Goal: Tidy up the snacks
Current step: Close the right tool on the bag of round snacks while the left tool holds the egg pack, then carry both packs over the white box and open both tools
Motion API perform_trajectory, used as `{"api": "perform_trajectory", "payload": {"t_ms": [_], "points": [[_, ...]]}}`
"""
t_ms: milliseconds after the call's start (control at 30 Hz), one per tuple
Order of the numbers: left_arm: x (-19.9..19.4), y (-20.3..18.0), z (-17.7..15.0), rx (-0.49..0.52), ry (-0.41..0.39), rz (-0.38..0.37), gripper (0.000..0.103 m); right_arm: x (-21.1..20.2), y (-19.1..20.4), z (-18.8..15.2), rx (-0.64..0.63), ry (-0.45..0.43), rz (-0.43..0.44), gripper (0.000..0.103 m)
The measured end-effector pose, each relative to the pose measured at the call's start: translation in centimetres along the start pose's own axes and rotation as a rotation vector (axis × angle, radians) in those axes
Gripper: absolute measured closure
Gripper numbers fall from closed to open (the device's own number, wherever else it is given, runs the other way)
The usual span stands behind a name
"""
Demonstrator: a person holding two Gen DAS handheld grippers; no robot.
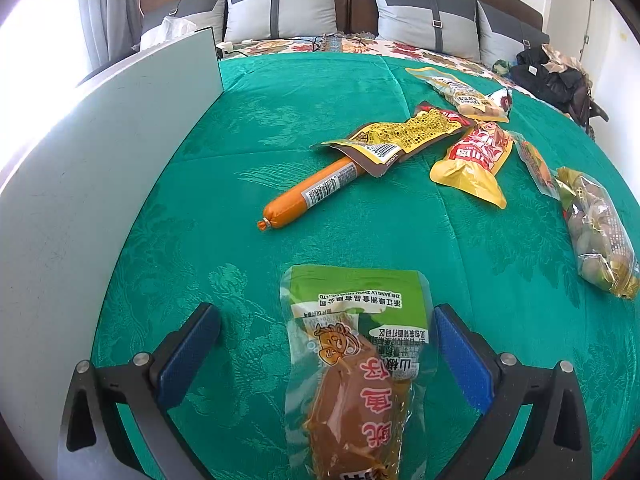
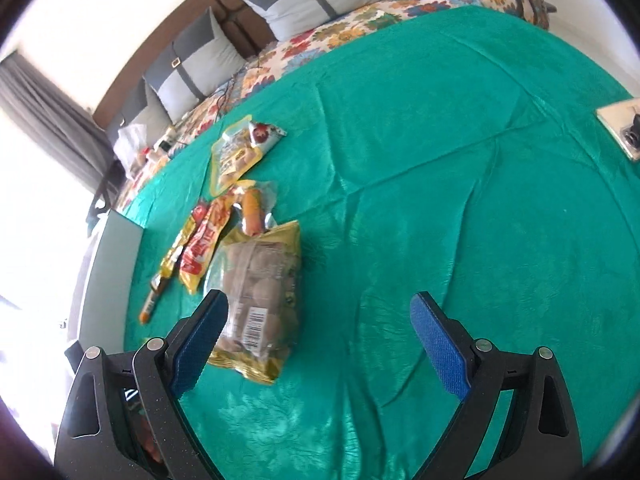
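Snack packs lie on a green bedspread. My left gripper is open; a green-topped pack of brown meat lies between its blue pads, untouched by them. Beyond lie an orange sausage, a yellow-and-brown pack, a red-and-yellow pack and a clear bag of round brown snacks. My right gripper is open and empty; that bag of round snacks lies just past its left pad. The other packs stretch away behind it.
A grey-white board or box stands along the left edge of the bed. Grey pillows line the headboard. Dark clothes lie at the far right. A shiny flat object lies at the right in the right wrist view.
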State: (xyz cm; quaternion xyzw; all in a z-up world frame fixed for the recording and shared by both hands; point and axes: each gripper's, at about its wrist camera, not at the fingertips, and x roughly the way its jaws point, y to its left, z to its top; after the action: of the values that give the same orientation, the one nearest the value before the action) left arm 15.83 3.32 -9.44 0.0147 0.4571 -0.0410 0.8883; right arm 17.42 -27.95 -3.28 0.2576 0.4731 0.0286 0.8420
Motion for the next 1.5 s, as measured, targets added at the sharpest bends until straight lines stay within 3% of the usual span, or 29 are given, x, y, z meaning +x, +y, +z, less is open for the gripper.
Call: {"api": "perform_trajectory", "payload": {"t_ms": [100,200,333,467,567,700,867,1000,1100,1200,1300,1333,1400,1433,1467,1500], "points": [[0.0,0.0,0.0,0.0,0.0,-0.001,0.0,2.6,5.0,0.6,-0.111,0.053,-0.086,0.009],[0.0,0.0,0.0,-0.001,0.0,0.0,0.0,5.6,8.9,0.2,-0.254,0.114,-0.23,0.009],[0.0,0.0,0.0,-0.001,-0.001,-0.001,0.0,8.0,9.3,-1.0,-0.314,0.133,-0.378,0.009],[0.1,0.0,0.0,-0.001,0.0,-0.001,0.0,8.2,6.1,-1.9,-0.223,0.16,-0.34,0.009],[0.0,0.0,0.0,-0.002,-0.001,-0.001,0.0,8.0,4.2,-2.4,-0.18,0.136,-0.24,0.007],[0.1,0.0,0.0,-0.002,0.0,-0.001,0.0,7.7,4.0,-3.0,-0.252,0.081,-0.203,0.007],[0.1,0.0,0.0,-0.002,-0.001,-0.001,0.0,8.2,5.2,-5.2,-0.444,0.027,-0.273,0.007],[0.1,0.0,0.0,-0.002,0.0,0.0,0.0,7.6,5.1,-5.8,-0.473,-0.013,-0.239,0.007],[0.1,-0.1,0.2,0.008,0.018,0.0,0.0,8.2,5.5,-4.8,-0.488,0.084,-0.244,0.007],[0.4,-0.2,1.0,0.064,0.14,-0.036,0.0,8.2,5.8,-3.7,-0.497,0.244,-0.215,0.009],[0.5,-0.3,1.5,0.096,0.248,-0.052,0.0,6.5,6.2,-1.9,-0.466,0.241,-0.148,0.008],[0.4,-0.3,1.4,0.098,0.266,-0.054,0.002,6.0,6.2,-1.3,-0.449,0.231,-0.135,0.008],[-0.6,-0.1,1.3,0.099,0.241,-0.058,0.025,5.8,5.7,-0.4,-0.392,0.254,-0.093,0.011],[-1.1,0.0,1.3,0.1,0.236,-0.063,0.038,5.9,5.3,-0.2,-0.368,0.277,-0.097,0.034],[-1.4,0.3,1.1,0.086,0.246,-0.097,0.046,5.7,5.0,0.0,-0.35,0.286,-0.089,0.04],[-1.9,0.7,0.9,0.063,0.244,-0.137,0.047,5.2,4.8,0.1,-0.333,0.287,-0.084,0.041]]}}
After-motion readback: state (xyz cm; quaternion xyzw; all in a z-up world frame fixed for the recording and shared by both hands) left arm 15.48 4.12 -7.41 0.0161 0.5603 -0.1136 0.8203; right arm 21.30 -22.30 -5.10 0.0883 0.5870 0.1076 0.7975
